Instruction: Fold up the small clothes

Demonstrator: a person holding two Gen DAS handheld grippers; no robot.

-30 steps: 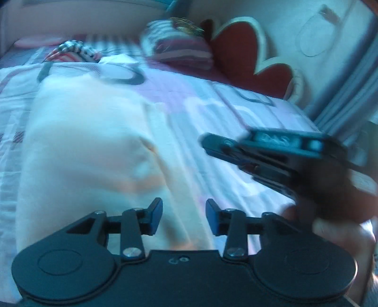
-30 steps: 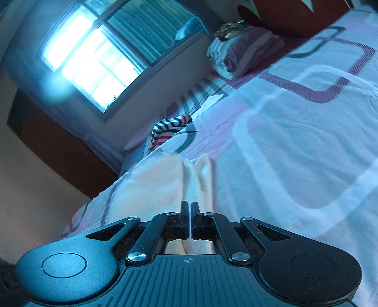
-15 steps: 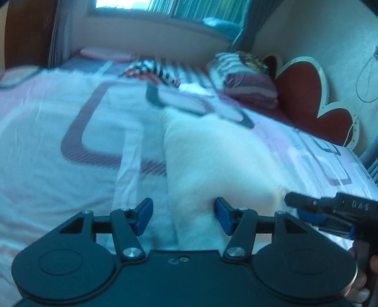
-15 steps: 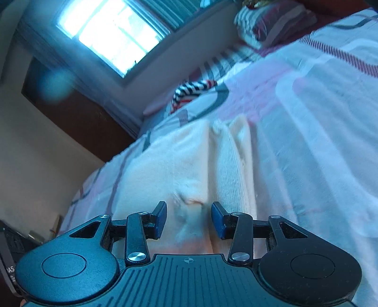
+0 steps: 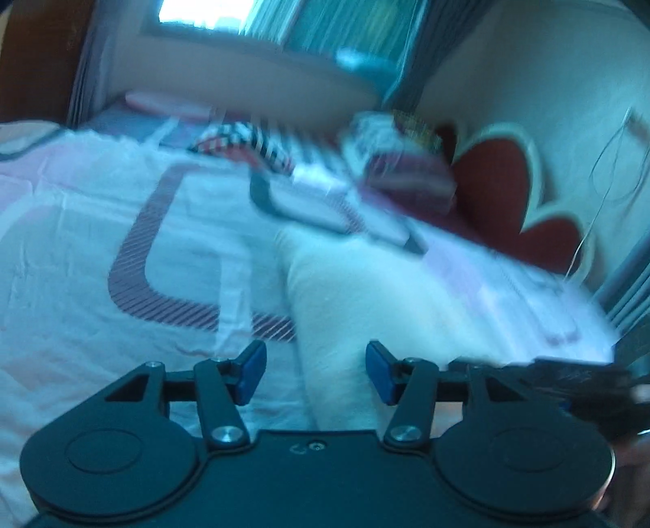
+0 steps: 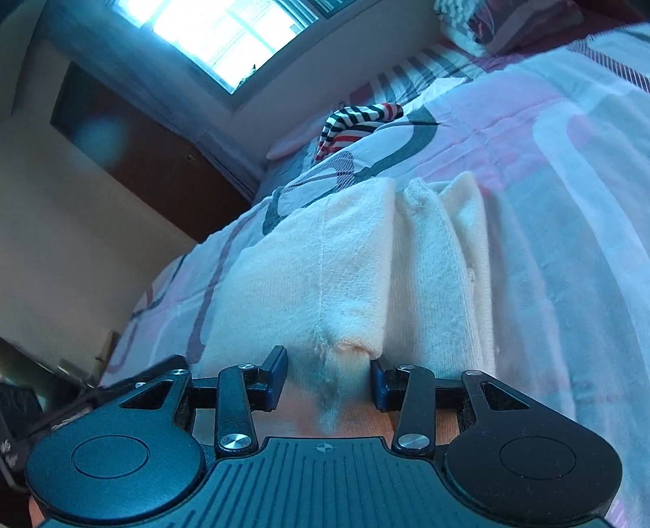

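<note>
A cream garment lies folded lengthwise on the bed, with a folded-over flap on its left half and ridged layers beside it. My right gripper sits at its near end. The jaws are closing with the flap's near corner between them, and the pads are not visibly pressing. In the blurred left wrist view the same garment runs away from me. My left gripper stands open astride its left edge. The right gripper's black body shows at the right.
The bedsheet is white and pink with striped loops. A black, white and red striped garment lies farther up the bed. Stacked pillows lean near a red heart-shaped headboard. A window and dark wooden panel stand behind.
My left gripper swung from over the garment to its left edge and its jaws widened. My right gripper went from shut to open and now has the flap's corner between its fingers.
</note>
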